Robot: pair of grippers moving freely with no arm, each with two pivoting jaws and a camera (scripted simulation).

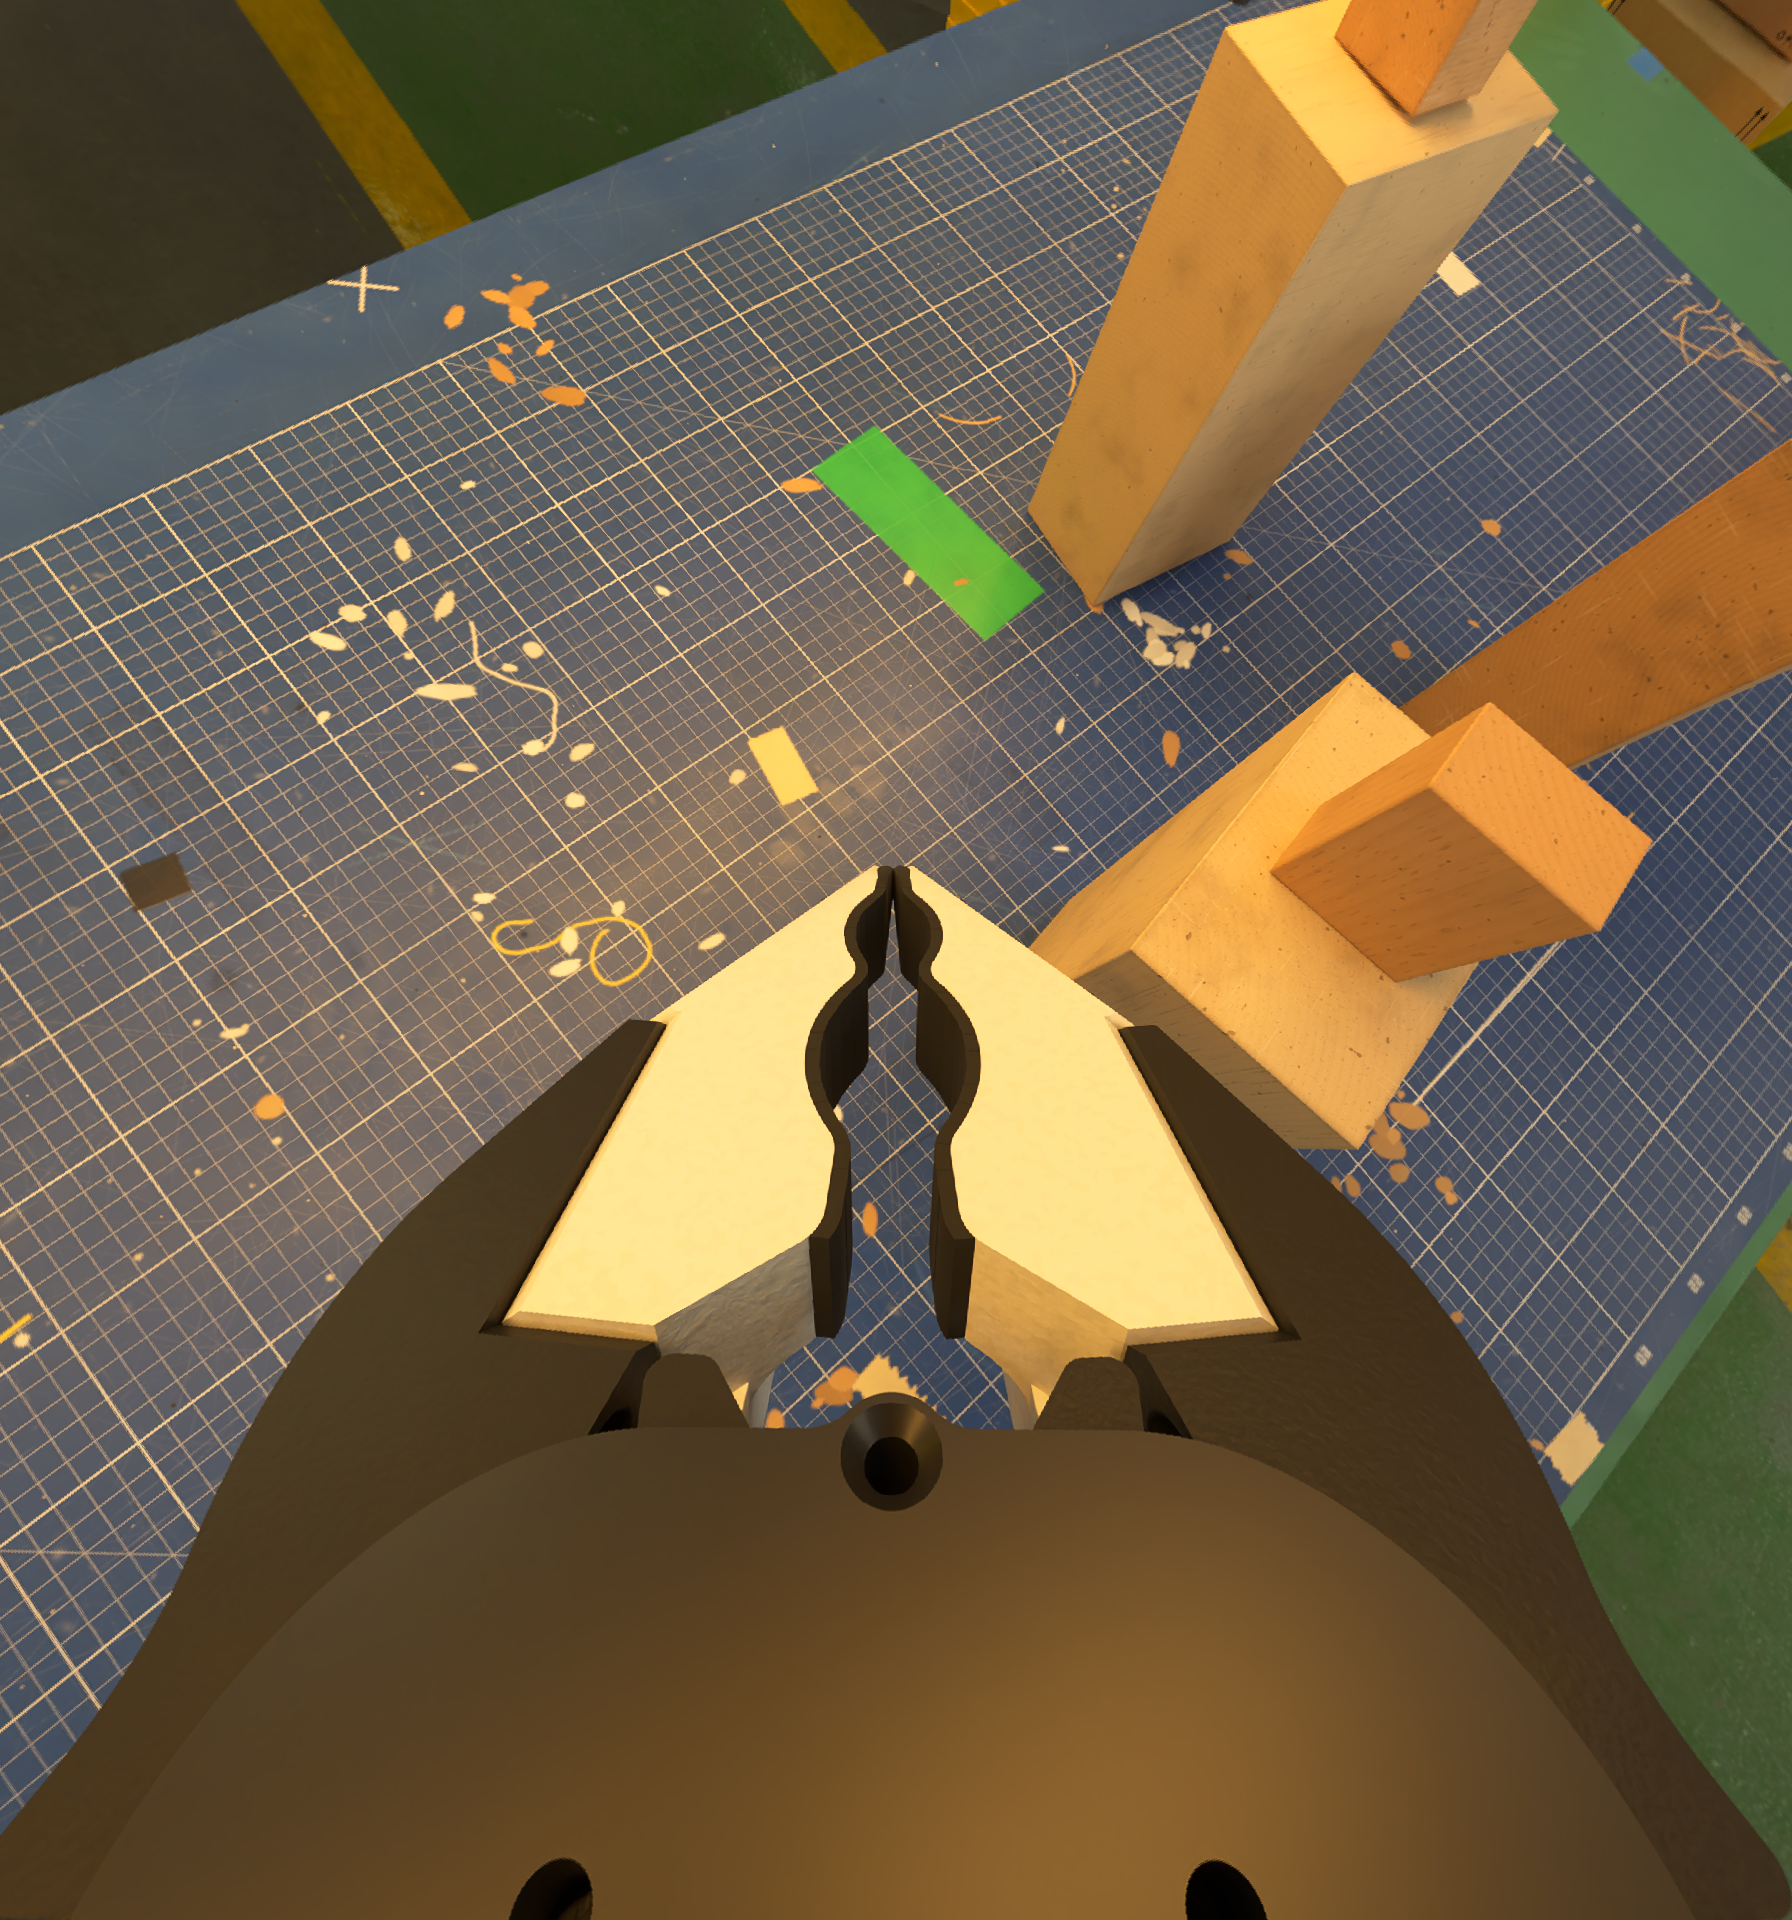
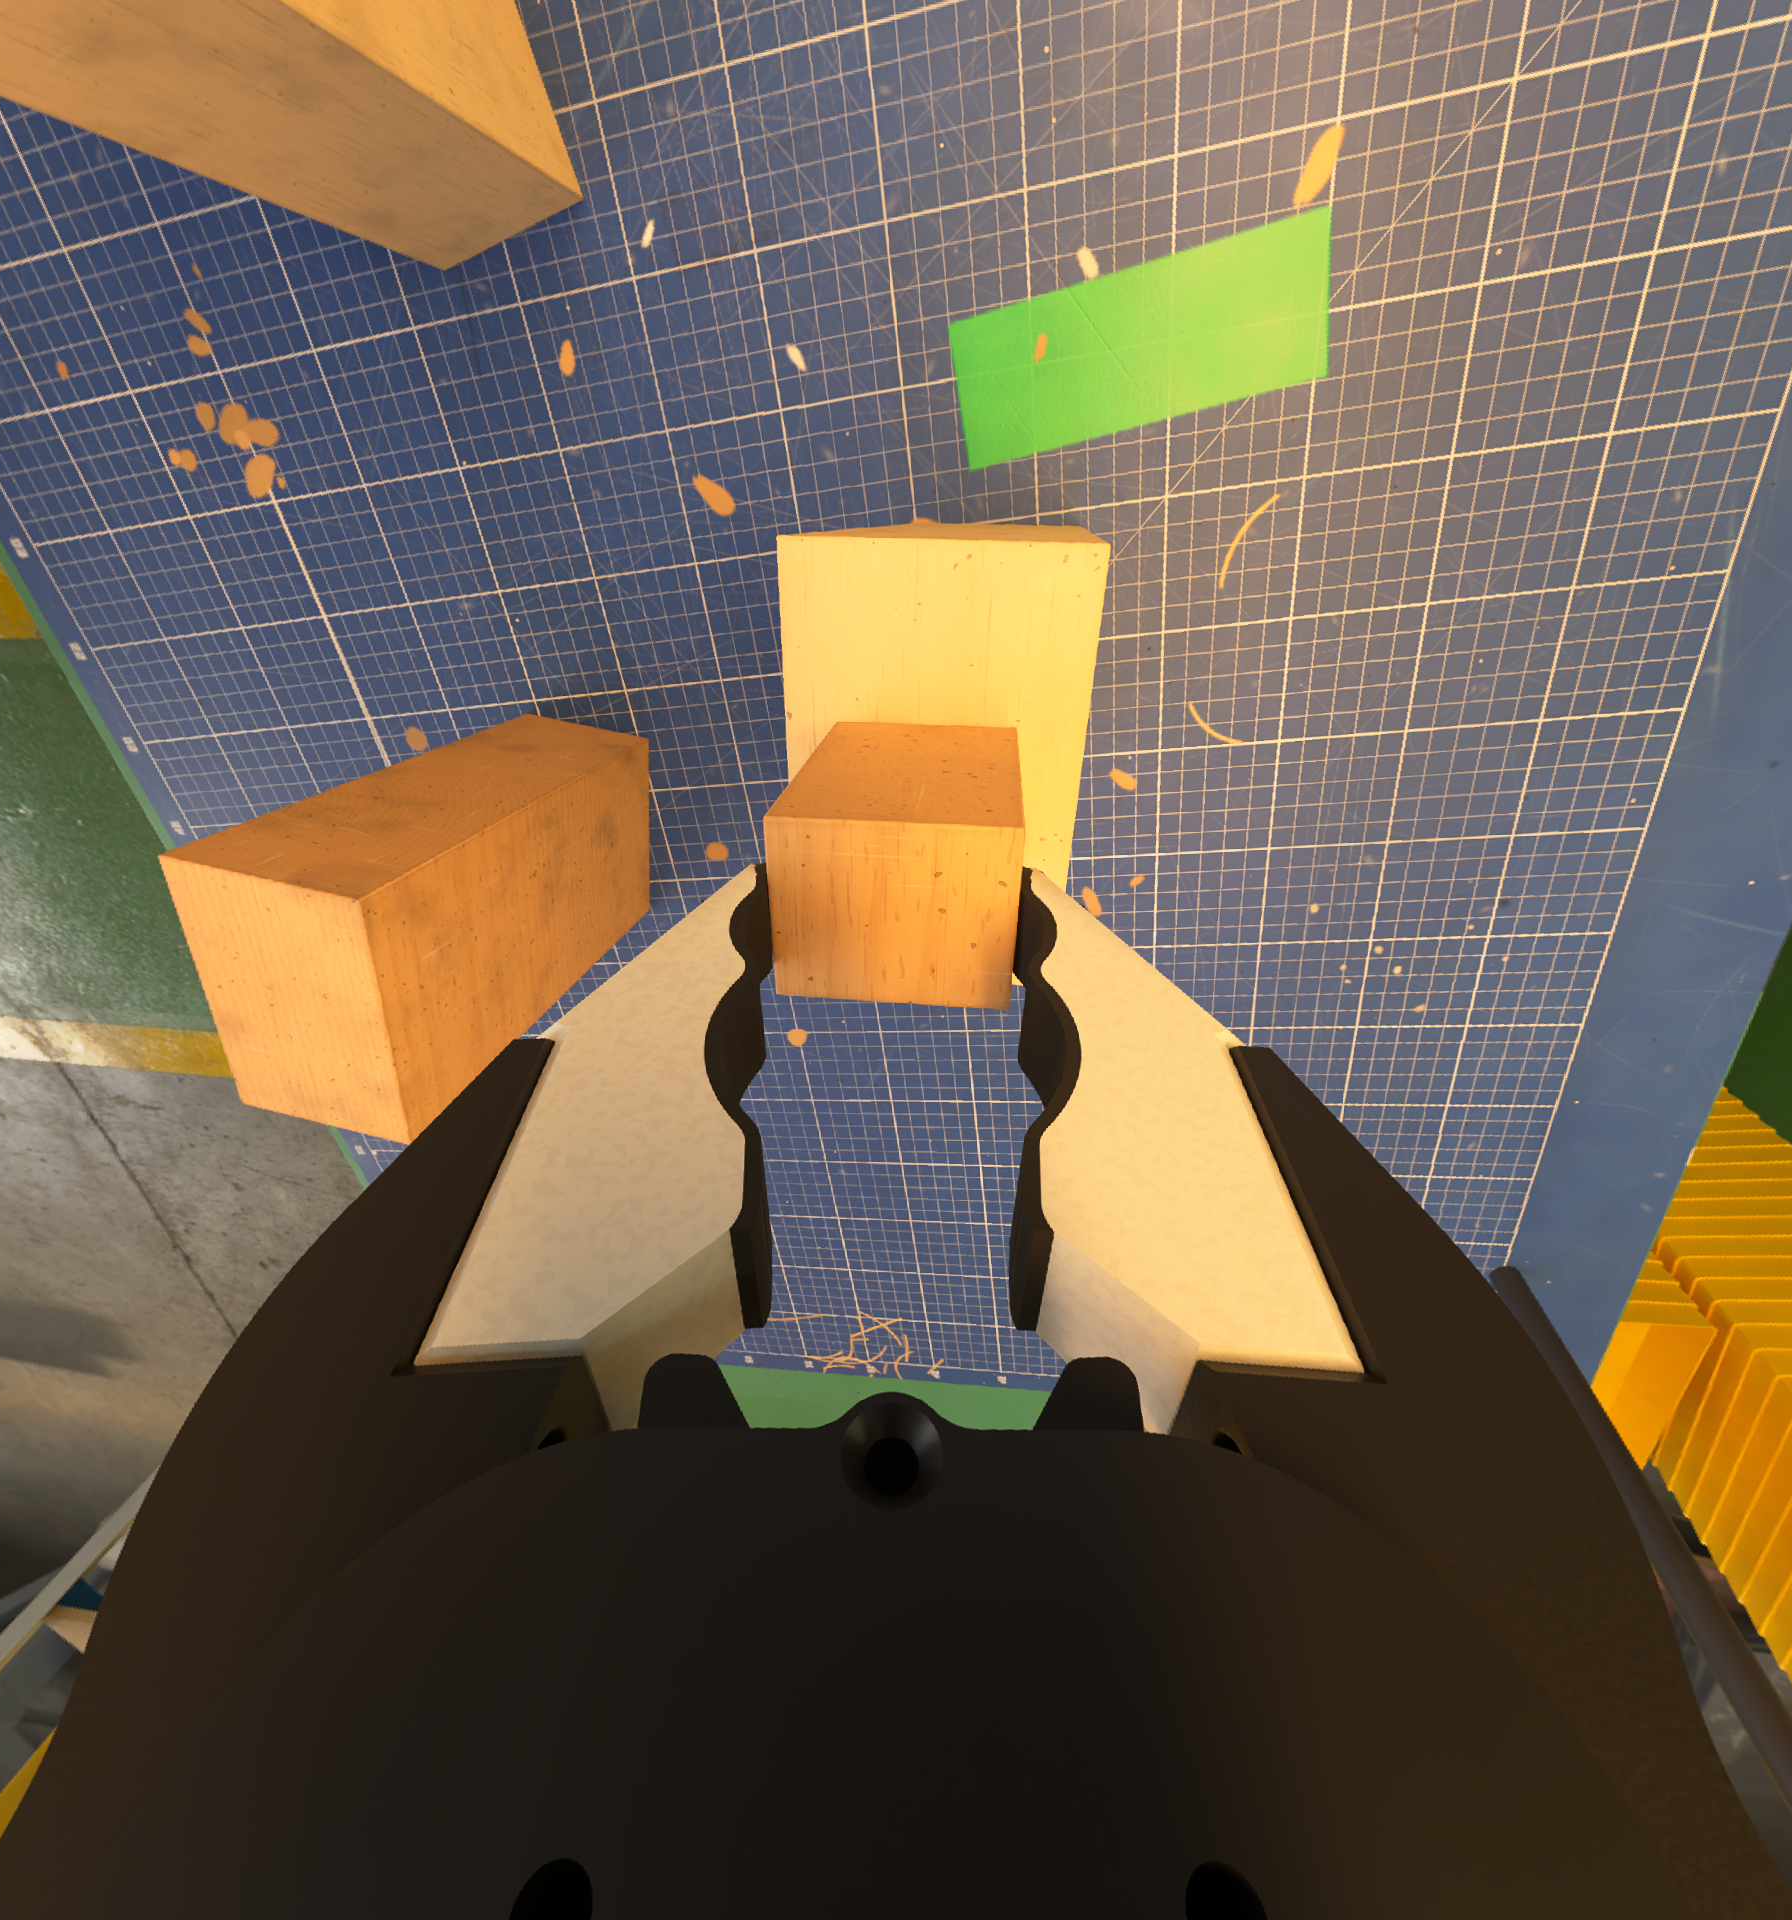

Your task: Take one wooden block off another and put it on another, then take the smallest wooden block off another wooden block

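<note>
2 grippers worked your mat [image 1: 248,727]: your right gripper [image 2: 892,883] pinched the small block [image 2: 892,894] atop the pale block [image 2: 939,623], while your left gripper [image 1: 892,878] hung over bare mat, jaws pressed together, empty.

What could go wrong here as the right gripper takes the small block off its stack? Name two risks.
1. The right gripper pinches the small orange block with its fingertips only, so the block may slip or twist when lifted.
2. The block sits on a tall pale block standing upright on the mat. A sideways pull rather than a straight lift might topple it, perhaps into the larger orange block nearby.
</note>
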